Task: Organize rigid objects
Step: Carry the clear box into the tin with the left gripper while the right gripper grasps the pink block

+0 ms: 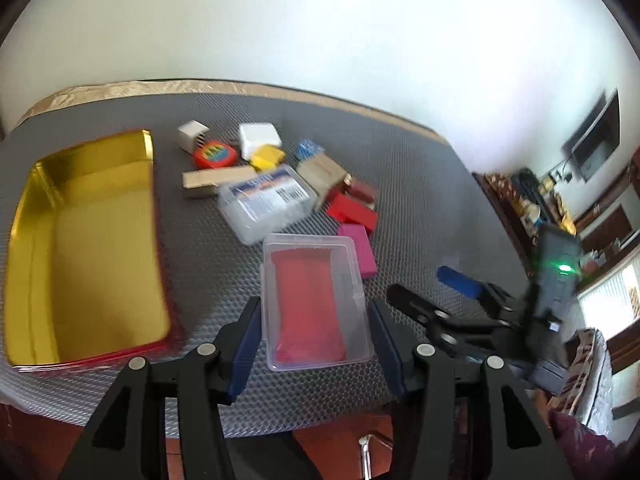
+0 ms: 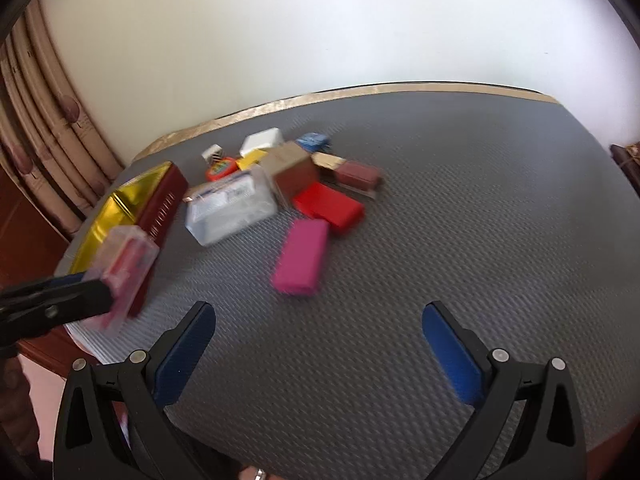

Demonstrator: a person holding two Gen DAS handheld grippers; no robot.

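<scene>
My left gripper [image 1: 316, 340] pinches the clear case [image 1: 314, 304] beside the tin [image 1: 24, 200]; right gripper [image 2: 320, 344] jaws spread over bare tabletop [image 2: 480, 220].

Rectangular metal tin [image 1: 80, 240]: gold interior, maroon exterior. Clear plastic case [image 1: 316, 304]: red contents. Flat rectangular box [image 2: 302, 256]: magenta. Textured table mat [image 2: 440, 220]: grey honeycomb.
</scene>
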